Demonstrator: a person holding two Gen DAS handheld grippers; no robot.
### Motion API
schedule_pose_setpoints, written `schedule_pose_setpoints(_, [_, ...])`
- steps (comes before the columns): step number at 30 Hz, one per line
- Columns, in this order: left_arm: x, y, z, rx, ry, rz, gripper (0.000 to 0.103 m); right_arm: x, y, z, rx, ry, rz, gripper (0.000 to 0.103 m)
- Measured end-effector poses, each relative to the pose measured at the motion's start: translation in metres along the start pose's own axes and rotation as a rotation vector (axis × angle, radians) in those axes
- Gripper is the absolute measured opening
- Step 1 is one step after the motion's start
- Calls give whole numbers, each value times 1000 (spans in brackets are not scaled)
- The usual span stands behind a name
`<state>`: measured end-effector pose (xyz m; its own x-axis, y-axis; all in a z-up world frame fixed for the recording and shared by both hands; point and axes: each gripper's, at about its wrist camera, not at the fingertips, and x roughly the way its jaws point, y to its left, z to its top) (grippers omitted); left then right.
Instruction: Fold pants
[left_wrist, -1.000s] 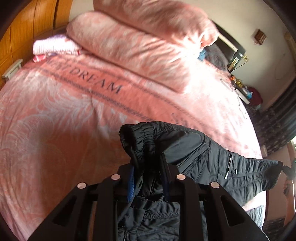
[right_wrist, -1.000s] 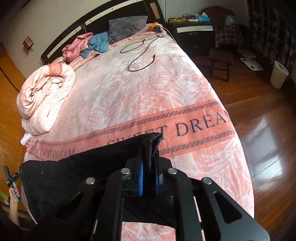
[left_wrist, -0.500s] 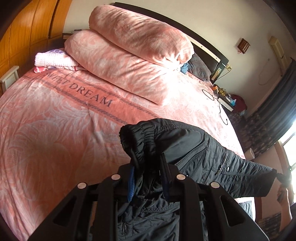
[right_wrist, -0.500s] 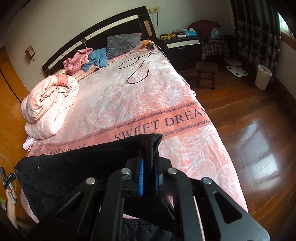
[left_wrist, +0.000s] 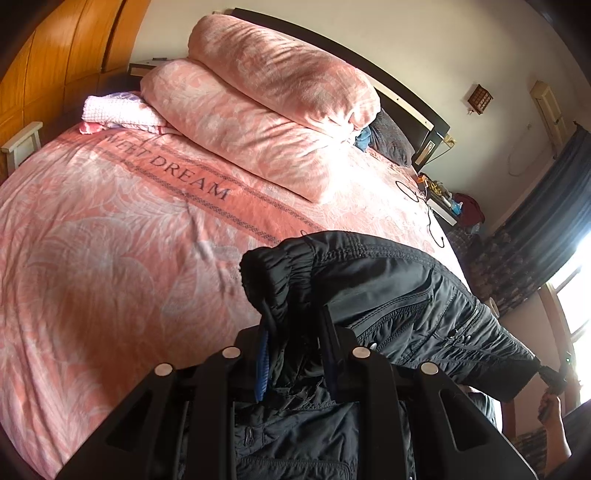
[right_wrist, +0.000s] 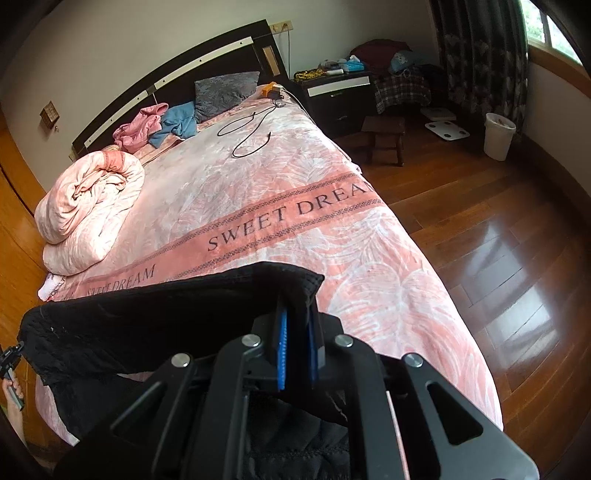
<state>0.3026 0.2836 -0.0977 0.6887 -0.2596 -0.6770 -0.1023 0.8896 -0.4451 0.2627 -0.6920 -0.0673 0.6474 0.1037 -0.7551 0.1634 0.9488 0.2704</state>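
Clearly the fold is only beginning: the black pants (left_wrist: 402, 295) hang in the air, stretched between the two tools above the near edge of the bed (left_wrist: 110, 258), and no crease has been laid on the pink cover yet. In the left wrist view, the left gripper (left_wrist: 295, 332) sits at the lower centre of the frame with its jaws nearly closed on the gathered elastic waistband, a thick bunch of fabric wedged between the blue pads; the cloth runs from there toward the lower right of the frame, where the far end meets the other tool, small and hard to read. In the right wrist view, the right gripper (right_wrist: 297, 332) is in the lower centre, its jaws pinched tight on a thin folded edge of the garment, which spreads off to the lower left of that frame. More cloth droops below both tools, so the pants seem doubled lengthwise, though I cannot tell how neatly the legs line up. A rolled quilt (right_wrist: 92, 206) lies at the left of this view and a black cable (right_wrist: 247, 136) near the top centre, both well apart from the pants. What remains, by my reading, is nearly everything: lowering the garment flat, smoothing it, and folding it across.
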Motion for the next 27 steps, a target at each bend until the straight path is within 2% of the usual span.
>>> schedule_pose_setpoints(14, [-18,11,-29,-5,8,-16,23,-26,-6,-38,8,-30,-19,8])
schedule_pose_setpoints(27, [-30,26,-61,38,22,-10,23,-49,-18,-81,60,-56,-50,10])
